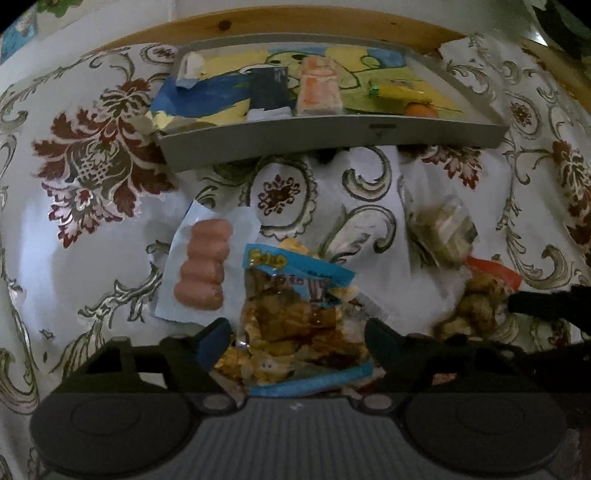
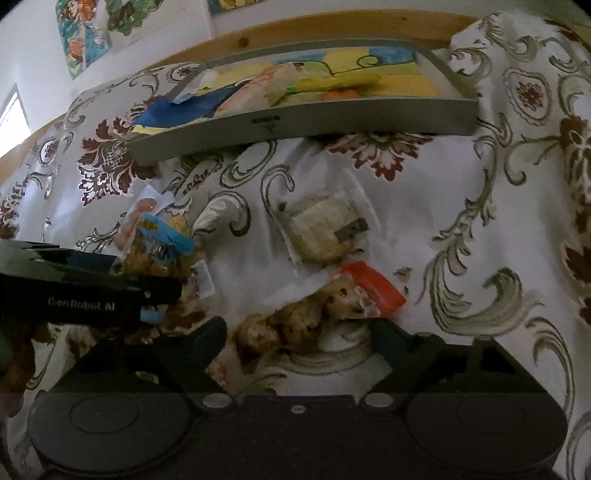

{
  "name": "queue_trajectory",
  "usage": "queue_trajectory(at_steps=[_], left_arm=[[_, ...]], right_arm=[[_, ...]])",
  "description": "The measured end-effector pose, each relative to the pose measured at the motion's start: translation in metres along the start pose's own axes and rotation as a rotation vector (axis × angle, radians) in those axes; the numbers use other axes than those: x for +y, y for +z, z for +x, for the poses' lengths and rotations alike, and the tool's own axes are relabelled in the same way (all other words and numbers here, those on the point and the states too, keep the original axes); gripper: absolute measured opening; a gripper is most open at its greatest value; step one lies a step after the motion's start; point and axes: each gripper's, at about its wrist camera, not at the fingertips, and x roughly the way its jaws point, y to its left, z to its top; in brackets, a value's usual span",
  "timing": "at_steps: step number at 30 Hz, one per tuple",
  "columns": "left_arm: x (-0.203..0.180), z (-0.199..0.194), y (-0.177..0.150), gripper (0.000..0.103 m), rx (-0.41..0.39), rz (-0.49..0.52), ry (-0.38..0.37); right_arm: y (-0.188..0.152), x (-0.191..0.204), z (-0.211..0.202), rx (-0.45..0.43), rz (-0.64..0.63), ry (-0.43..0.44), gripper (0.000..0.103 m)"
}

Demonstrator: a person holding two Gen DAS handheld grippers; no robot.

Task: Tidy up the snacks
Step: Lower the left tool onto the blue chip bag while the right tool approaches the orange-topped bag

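Jaws of both grippers stand spread, neither clamped on anything. Between the left gripper (image 1: 297, 332) fingers lies the blue-edged snack bag (image 1: 295, 314), on the near side of the grey tray (image 1: 332, 138). Between the right gripper (image 2: 299, 338) fingers lies the orange-topped snack bag (image 2: 317, 317). Only the left wrist view shows the sausage pack (image 1: 203, 269) fully, just left of the blue-edged bag; the right wrist view shows wall pictures (image 2: 83, 35) beyond the tray
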Motion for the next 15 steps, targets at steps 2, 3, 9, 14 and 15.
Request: queue_trajectory(at_steps=[2,3,9,14,15], left_arm=[[-0.0002,-0.002,0.0009,0.074,-0.001,-0.001,-0.012],[0.0009,-0.003,0.0011,0.072,-0.002,-0.002,-0.017],[0.0062,-0.0064,0.0003,0.061,0.0,-0.021,-0.045],[0.0017,-0.0049,0.0015,0.065,-0.008,-0.006,-0.071],[0.0007,-0.0039,0.0031,0.066,-0.008,-0.004,-0.072]], right_arm=[[0.0003,0.0027,0.0016,-0.007,-0.009,0.01,0.075],[0.0,0.0042,0.0018,-0.009,-0.017,0.015,0.073],[-0.0059,0.0104,-0.0037,-0.021,-0.044,0.045,0.056],[-0.0033,0.005,-0.0019,-0.013,0.008,0.073,0.056],[-0.003,0.0032,-0.0018,-0.013,0.02,0.076,0.057]])
